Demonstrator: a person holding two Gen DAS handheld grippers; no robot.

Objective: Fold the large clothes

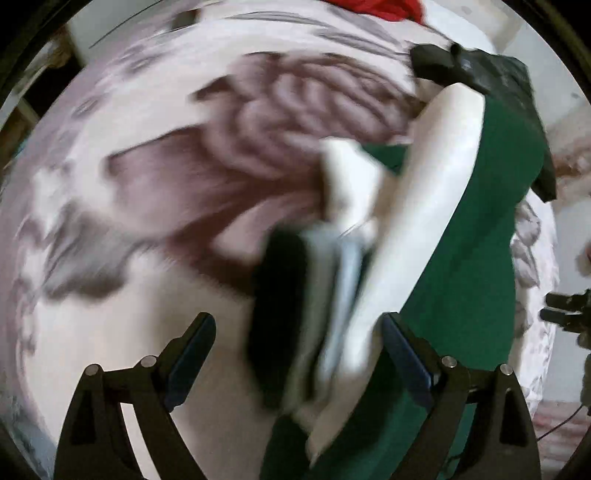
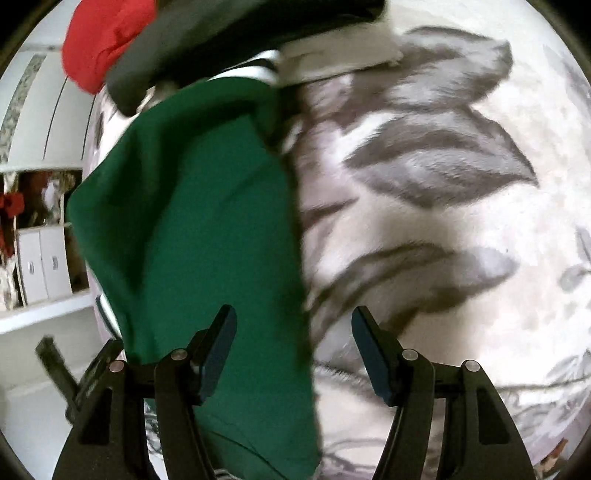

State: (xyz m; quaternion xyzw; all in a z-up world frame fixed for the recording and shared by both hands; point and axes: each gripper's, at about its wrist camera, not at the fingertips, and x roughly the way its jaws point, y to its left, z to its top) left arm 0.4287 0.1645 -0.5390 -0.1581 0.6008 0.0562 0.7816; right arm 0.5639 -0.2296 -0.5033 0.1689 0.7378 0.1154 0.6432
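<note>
A green garment point(image 1: 476, 236) with white and dark striped trim lies on a bed with a grey leaf-patterned cover point(image 1: 110, 229). In the left wrist view its white-and-dark folded part point(image 1: 332, 280) lies blurred between my open fingers. My left gripper point(image 1: 299, 332) is open, right over that part, holding nothing. In the right wrist view the green garment point(image 2: 207, 229) runs up from between the fingers toward the upper left. My right gripper point(image 2: 293, 328) is open, with the green cloth's edge between its fingers, not clamped.
A red garment point(image 2: 99, 40) and a dark garment point(image 2: 207, 37) lie at the far end of the bed. The red one shows in the left wrist view point(image 1: 376, 7). White cabinets and a shelf point(image 2: 40, 258) stand at the left. The leaf-patterned cover point(image 2: 443, 221) fills the right.
</note>
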